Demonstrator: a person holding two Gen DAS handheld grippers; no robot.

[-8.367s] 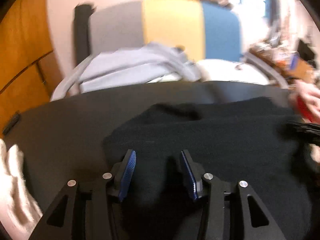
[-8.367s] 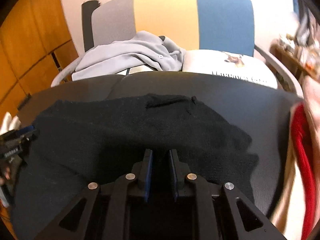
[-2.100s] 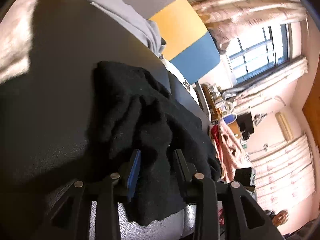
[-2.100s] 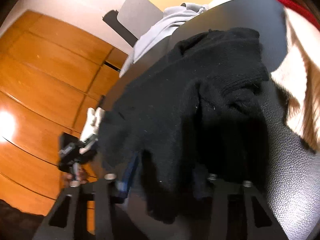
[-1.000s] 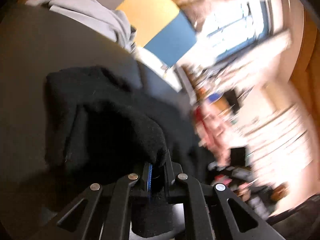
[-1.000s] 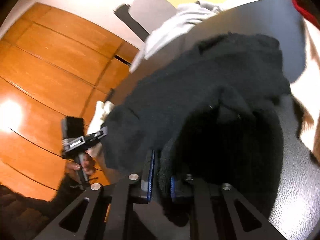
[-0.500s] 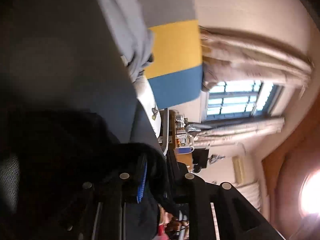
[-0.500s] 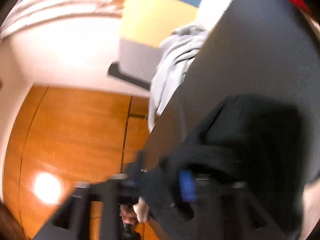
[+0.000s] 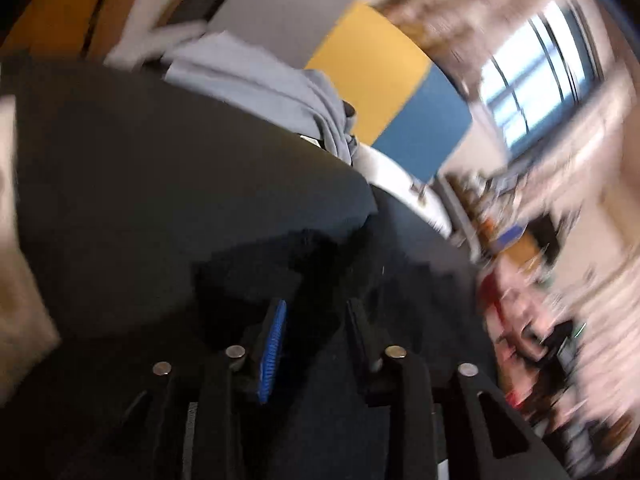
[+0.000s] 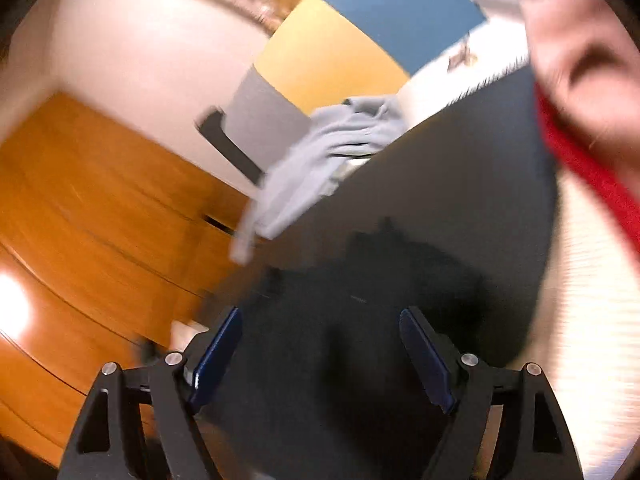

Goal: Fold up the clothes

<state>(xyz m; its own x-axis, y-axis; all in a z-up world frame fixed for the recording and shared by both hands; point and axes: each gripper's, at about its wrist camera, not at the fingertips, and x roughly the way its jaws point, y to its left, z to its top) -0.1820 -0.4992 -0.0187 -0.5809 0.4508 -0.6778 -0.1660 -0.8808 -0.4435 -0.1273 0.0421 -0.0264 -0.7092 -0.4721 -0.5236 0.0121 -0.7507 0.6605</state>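
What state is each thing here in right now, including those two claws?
Left claw: open, fingers apart over the black garment.
Right claw: wide open, holding nothing.
Black garment: lying bunched on the dark table, not gripped.
Grey garment: crumpled, unfolded, at the table's far edge.
White garment: lying beside the grey one; folded or not, cannot tell.

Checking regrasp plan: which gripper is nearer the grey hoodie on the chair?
Cannot tell. Left gripper and right gripper both hang over the black garment, jaws open; the grey hoodie lies beyond both.
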